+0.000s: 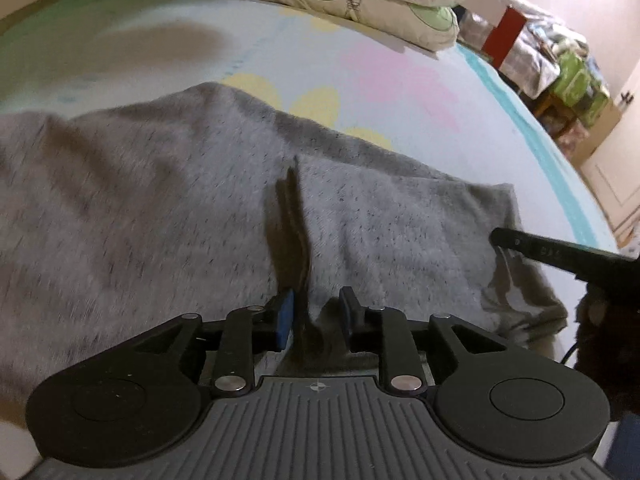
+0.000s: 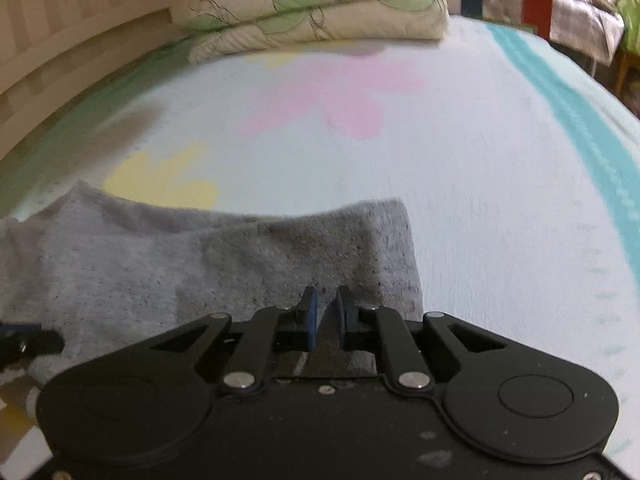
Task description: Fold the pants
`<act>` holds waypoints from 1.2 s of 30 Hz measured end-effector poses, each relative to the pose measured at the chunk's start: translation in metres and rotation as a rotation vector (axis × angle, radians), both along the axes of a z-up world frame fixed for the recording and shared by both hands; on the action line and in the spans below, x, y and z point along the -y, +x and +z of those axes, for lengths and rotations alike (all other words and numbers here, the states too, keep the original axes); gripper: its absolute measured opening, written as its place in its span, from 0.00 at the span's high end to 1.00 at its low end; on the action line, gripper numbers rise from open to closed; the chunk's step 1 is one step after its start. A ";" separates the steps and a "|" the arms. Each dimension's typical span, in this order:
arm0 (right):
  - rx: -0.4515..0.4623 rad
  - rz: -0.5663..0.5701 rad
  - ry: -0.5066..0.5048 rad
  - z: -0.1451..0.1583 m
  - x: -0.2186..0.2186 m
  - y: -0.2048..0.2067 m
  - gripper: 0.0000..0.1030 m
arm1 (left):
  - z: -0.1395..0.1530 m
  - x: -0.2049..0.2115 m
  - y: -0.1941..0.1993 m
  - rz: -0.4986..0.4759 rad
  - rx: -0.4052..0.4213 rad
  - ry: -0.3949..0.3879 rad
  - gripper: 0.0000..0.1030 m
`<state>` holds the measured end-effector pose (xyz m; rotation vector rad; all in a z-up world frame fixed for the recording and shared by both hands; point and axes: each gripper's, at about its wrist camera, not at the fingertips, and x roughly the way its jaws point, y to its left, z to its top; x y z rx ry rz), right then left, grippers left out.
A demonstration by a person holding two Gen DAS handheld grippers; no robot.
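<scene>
Heathered grey pants [image 1: 160,184] look like soft, fuzzy knit cloth, lying on a smooth matt pastel bedsheet [image 2: 460,152], while the quilted floral comforter [image 2: 320,4] looks puffy and stitched, and the left gripper [image 1: 316,316] shows matt black plastic with shiny metal rivets.

My left gripper [image 1: 316,316] is black with blue finger pads [image 1: 285,322], silver pivot screws and a ribbed grey base; my right gripper [image 2: 325,316] looks alike, its black base dust-speckled.
</scene>
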<state>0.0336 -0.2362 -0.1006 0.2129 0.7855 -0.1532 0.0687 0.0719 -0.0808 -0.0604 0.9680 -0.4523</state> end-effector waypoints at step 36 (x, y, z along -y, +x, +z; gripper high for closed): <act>-0.054 0.036 -0.095 0.003 -0.019 0.004 0.86 | 0.010 -0.166 -0.002 0.628 -0.168 -0.173 0.10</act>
